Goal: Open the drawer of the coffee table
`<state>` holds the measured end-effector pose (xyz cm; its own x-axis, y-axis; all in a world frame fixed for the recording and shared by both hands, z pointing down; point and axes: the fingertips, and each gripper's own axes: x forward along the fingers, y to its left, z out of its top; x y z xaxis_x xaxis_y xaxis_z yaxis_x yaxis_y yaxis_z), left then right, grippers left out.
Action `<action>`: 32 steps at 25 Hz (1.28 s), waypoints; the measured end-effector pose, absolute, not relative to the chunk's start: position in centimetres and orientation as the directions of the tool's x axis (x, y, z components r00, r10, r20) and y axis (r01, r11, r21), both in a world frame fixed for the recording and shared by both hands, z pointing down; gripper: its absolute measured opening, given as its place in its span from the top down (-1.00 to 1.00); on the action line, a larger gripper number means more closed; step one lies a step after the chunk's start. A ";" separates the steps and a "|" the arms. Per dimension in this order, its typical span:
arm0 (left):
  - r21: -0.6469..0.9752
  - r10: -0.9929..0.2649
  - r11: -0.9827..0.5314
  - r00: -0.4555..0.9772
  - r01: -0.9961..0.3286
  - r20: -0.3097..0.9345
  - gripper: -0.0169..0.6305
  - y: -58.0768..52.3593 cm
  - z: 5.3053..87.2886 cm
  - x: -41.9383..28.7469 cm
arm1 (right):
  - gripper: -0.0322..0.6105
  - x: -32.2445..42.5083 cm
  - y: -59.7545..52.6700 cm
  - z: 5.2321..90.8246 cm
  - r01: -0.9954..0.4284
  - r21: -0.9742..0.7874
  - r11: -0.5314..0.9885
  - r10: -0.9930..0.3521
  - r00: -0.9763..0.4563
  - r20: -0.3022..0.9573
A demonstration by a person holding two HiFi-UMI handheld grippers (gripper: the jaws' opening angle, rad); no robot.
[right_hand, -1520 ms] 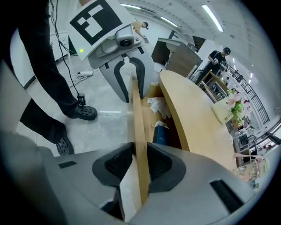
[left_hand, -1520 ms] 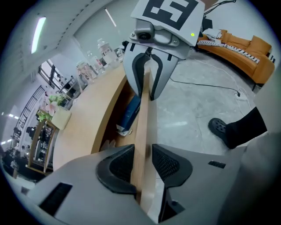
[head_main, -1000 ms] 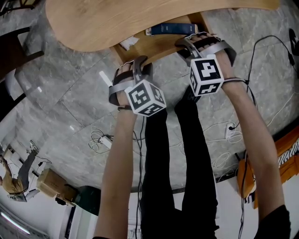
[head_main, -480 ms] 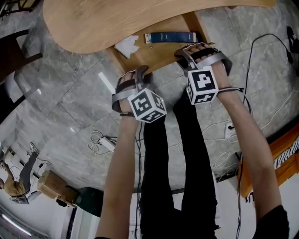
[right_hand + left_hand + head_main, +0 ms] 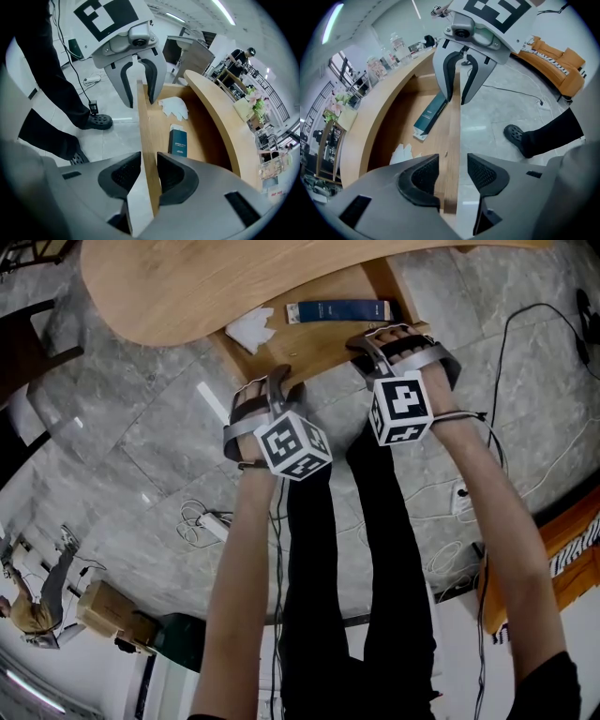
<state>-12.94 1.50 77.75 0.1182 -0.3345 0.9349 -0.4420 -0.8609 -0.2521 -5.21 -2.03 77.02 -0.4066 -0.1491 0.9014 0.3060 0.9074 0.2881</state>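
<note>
The drawer (image 5: 323, 341) stands pulled part-way out from under the curved wooden worktop (image 5: 206, 277) of the coffee table, above a grey stone floor (image 5: 141, 427). Inside it lie a dark teal box (image 5: 337, 311) and, well apart from it, a crumpled white paper (image 5: 250, 331).

Both grippers point steeply down at the drawer's front board (image 5: 454, 117), one toward each end. The right gripper (image 5: 149, 171) is clenched on the top edge of that board, with both pads pressed against the wood. The left gripper (image 5: 452, 173) straddles the same edge, but its jaws have just been opening. The board runs between them close to one pad, and a clear gap shows at the other, so this grip is released.

The person's legs in black trousers (image 5: 375, 549) stand just behind the drawer, between the two forearms.
</note>
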 end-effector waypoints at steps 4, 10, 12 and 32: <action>-0.223 -0.304 -0.870 0.123 -0.439 0.945 0.16 1.9 77.7 -13.1 | 0.35 -4.8 -1.4 77.3 0.274 0.251 0.928 -0.127 -0.403 0.907; -0.217 -0.307 -0.867 0.138 -0.448 0.941 0.10 2.8 74.9 -13.3 | 0.30 -4.1 -1.3 75.2 0.244 0.251 0.937 -0.141 -0.394 0.908; -0.210 -0.317 -0.849 0.149 -0.484 0.937 0.10 3.2 73.2 -13.3 | 0.30 -3.9 -1.1 73.8 0.229 0.240 0.943 -0.135 -0.394 0.909; -0.220 -0.459 -0.781 0.297 -0.585 0.838 0.28 8.3 45.5 -14.5 | 0.58 -7.3 6.0 44.4 -0.025 0.274 0.961 -0.253 -0.471 0.845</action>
<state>-14.45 8.28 45.45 0.2965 -0.4585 0.8377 -0.5846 -0.7808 -0.2204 -7.32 5.98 44.42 -0.4713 -0.2530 0.8449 -0.0252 0.9614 0.2739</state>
